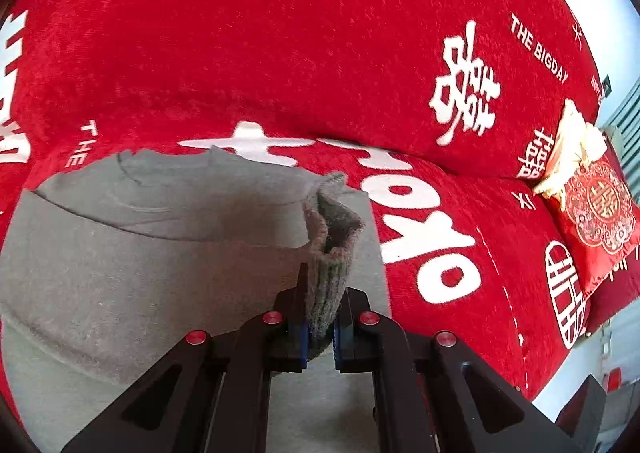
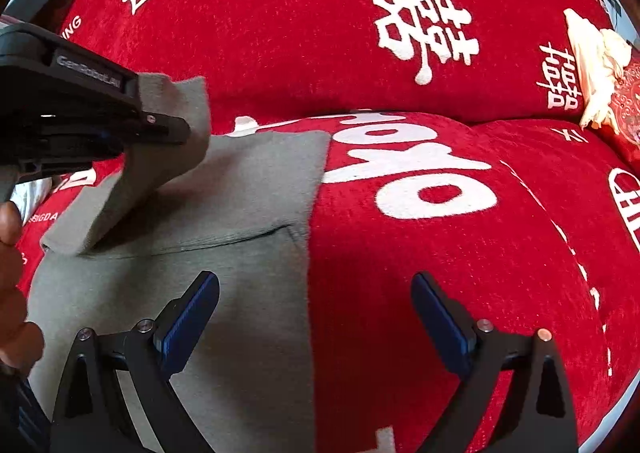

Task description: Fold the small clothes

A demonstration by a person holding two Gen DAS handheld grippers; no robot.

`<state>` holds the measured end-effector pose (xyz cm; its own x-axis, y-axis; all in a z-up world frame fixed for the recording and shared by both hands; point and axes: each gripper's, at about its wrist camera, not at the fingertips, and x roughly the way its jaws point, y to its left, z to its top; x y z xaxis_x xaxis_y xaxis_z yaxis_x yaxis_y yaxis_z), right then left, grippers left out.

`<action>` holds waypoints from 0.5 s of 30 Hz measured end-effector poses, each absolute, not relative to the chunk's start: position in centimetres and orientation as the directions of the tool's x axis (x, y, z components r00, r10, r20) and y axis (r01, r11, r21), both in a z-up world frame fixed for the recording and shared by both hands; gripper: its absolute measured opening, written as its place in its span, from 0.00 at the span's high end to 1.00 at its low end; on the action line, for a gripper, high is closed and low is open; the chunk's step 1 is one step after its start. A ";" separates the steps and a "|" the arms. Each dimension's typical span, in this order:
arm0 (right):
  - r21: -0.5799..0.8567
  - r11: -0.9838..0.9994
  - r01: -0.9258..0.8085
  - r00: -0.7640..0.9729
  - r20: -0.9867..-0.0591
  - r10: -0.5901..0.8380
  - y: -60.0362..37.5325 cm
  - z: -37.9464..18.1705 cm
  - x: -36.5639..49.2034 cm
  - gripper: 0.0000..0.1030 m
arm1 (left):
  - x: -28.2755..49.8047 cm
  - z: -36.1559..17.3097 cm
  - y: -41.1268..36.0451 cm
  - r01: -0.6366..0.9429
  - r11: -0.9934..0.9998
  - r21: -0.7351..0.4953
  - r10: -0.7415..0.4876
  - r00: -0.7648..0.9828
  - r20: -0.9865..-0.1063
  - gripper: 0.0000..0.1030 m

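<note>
One left tool [image 1: 320, 337] pinching grey garment [image 1: 140, 253]

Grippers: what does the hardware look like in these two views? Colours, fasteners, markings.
Both are matte black two-finger linkage grippers with blue ribbed pads. The left gripper has red round fastener caps on its linkage; the right gripper has silver and copper-toned ones. In the right wrist view the left gripper's black body carries pale lettering, too blurred to read surely. No cables or sleeves are visible.

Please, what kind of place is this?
Probably a home living room: a sofa under a red cover printed with white characters, a red embroidered cushion, and a grey garment spread on the seat.
</note>
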<state>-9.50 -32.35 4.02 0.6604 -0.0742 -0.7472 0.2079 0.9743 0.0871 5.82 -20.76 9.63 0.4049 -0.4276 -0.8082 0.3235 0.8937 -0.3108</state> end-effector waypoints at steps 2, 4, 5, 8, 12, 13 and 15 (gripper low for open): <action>0.089 0.974 0.210 0.662 -0.746 -0.074 -32.7 4.0 -9.6 0.05 | 6.1 9.2 -21.5 0.324 0.894 -0.310 -0.426 0.395 -0.814 0.91; 0.095 0.972 0.213 0.663 -0.745 -0.073 -33.2 3.9 -9.8 0.05 | 6.5 8.6 -22.0 0.318 0.893 -0.318 -0.428 0.383 -0.818 0.91; 0.100 0.971 0.215 0.664 -0.745 -0.071 -33.3 3.8 -9.8 0.05 | 6.6 8.3 -22.0 0.313 0.893 -0.325 -0.431 0.378 -0.819 0.91; 0.113 0.967 0.227 0.663 -0.745 -0.069 -33.9 3.5 -10.0 0.05 | 7.3 7.3 -22.2 0.296 0.889 -0.349 -0.442 0.359 -0.822 0.91; 0.122 0.965 0.232 0.660 -0.749 -0.063 -34.1 3.0 -10.1 0.05 | 7.7 5.9 -22.4 0.282 0.888 -0.362 -0.446 0.340 -0.828 0.91; 0.124 0.965 0.232 0.658 -0.751 -0.061 -34.2 2.9 -10.1 0.05 | 7.8 5.6 -22.4 0.275 0.891 -0.362 -0.443 0.341 -0.829 0.91; 0.128 0.965 0.229 0.655 -0.754 -0.056 -34.1 2.5 -10.1 0.05 | 8.1 5.1 -22.7 0.265 0.895 -0.359 -0.434 0.333 -0.837 0.91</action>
